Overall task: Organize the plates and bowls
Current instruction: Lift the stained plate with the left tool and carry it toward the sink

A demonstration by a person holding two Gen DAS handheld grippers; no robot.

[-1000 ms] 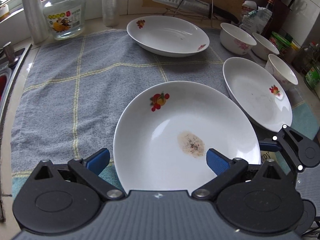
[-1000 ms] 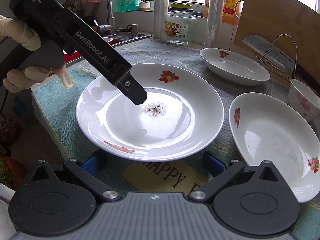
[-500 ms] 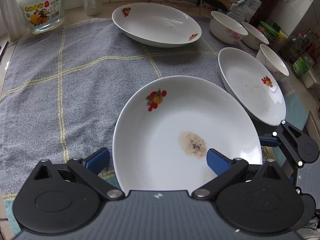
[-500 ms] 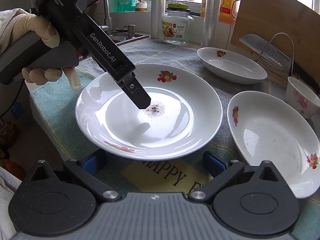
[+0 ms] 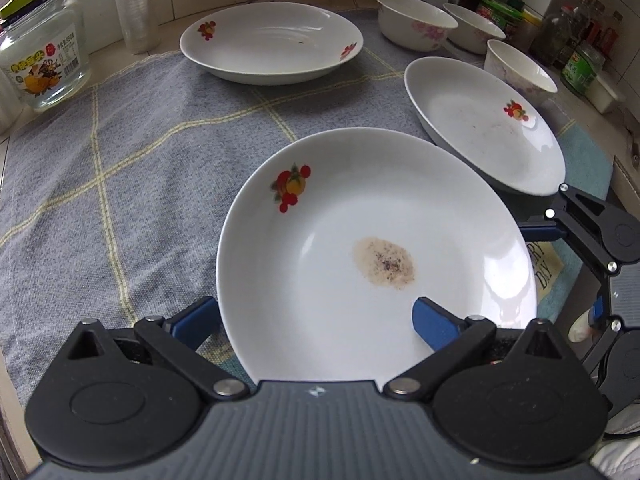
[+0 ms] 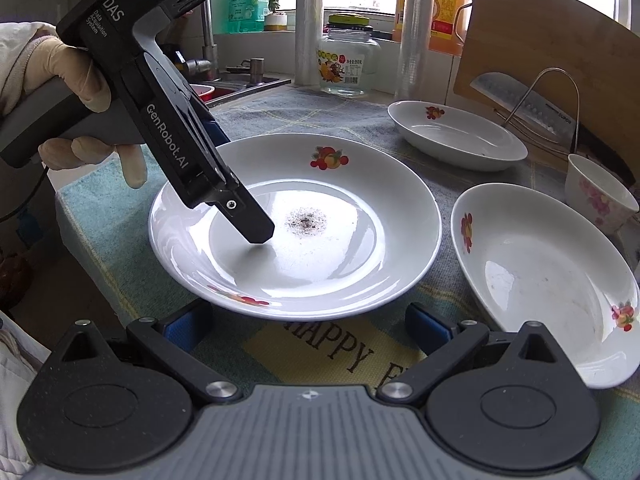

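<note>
Change: the near plate (image 5: 372, 248) now sits higher and tilted against the grey cloth (image 5: 120, 152) compared with a second ago; I judge it is being lifted for stacking
Near plate: centre of the scene, other plates far and right (image 6: 540, 280)
Left gripper (image 5: 316, 316): clenched on the near plate's rim, one finger (image 6: 248, 216) inside, one beneath
Right gripper (image 6: 308, 324): fingers spread wide, holding nothing, just near of the plate
</note>
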